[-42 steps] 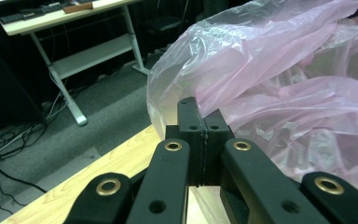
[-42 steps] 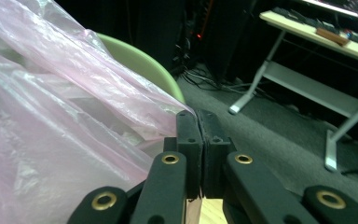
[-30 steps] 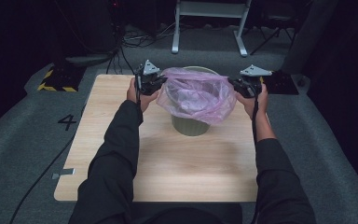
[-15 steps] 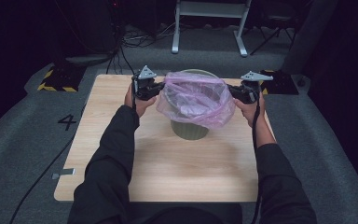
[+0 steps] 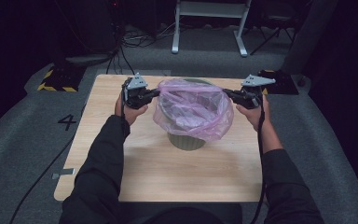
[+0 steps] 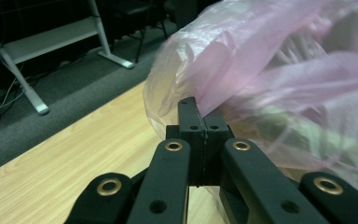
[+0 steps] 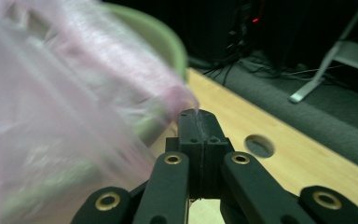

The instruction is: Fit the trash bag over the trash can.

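Both the left gripper (image 5: pixel 154 93) and right gripper (image 5: pixel 227 94) are clamped on opposite edges of the pink plastic bag (image 5: pixel 193 109) stretched over the green bin (image 5: pixel 186 141) mid-table; overstretching could tear it or slip it free.

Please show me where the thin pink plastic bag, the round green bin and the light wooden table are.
thin pink plastic bag (image 5: pixel 193 109), high view, its crumpled middle
round green bin (image 5: pixel 186 141), high view, lower outer wall
light wooden table (image 5: pixel 186 179), high view, bare near part

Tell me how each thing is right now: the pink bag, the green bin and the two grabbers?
pink bag: mouth stretched wide, draped over the bin.
green bin: upright on the table, mostly covered by the bag.
left gripper: shut on the bag's edge.
right gripper: shut on the opposite edge.
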### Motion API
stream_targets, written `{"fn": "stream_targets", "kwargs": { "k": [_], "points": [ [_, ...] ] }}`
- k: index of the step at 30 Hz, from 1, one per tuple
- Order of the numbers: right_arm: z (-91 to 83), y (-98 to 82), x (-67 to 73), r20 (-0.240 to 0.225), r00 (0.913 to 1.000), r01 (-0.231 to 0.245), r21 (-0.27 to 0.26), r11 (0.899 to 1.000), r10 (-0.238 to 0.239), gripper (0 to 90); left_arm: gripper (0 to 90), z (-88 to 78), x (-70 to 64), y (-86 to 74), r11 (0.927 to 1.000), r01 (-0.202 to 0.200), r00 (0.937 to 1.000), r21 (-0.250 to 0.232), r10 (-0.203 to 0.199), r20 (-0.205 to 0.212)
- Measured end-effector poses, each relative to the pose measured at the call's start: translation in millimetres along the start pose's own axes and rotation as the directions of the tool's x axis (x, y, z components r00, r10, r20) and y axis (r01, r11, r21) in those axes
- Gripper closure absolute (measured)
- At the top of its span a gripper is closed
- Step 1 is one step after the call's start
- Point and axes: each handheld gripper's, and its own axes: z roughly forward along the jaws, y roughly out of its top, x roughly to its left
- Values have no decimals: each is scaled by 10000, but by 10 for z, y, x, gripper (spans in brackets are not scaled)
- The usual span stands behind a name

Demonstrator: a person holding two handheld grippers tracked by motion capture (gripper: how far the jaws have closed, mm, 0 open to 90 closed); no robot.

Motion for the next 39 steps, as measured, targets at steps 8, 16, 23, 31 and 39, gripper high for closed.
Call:
{"fn": "stream_targets", "kwargs": {
  "k": [8, 16, 23, 31, 39],
  "points": [
    [170, 61, -122, 502, 9952, -831, -279, 9961, 844, 900, 900, 231, 164, -25, 9976, 656, 9978, 239, -657, 59],
    [401, -141, -241, 189, 9786, -2052, 41, 9787, 2051, 900, 900, 477, 142, -100, 9909, 923, 9947, 979, -963, 367],
    [493, -246, -227, -215, 9715, -2345, 576, 9704, 2360, 900, 899, 569, 107, -184, 9819, 1016, 9916, 1600, -1130, 635],
    [458, -358, -205, -54, 9765, -2140, 908, 9726, 2154, 834, 729, 500, 107, -274, 9796, 1188, 9927, 1621, -1209, 31],
    [198, -338, -286, 641, 9787, -1996, 728, 9772, 1951, 552, 299, 95, 161, -351, 9838, 1425, 9839, 1090, -1288, -1236]
  ]
}}
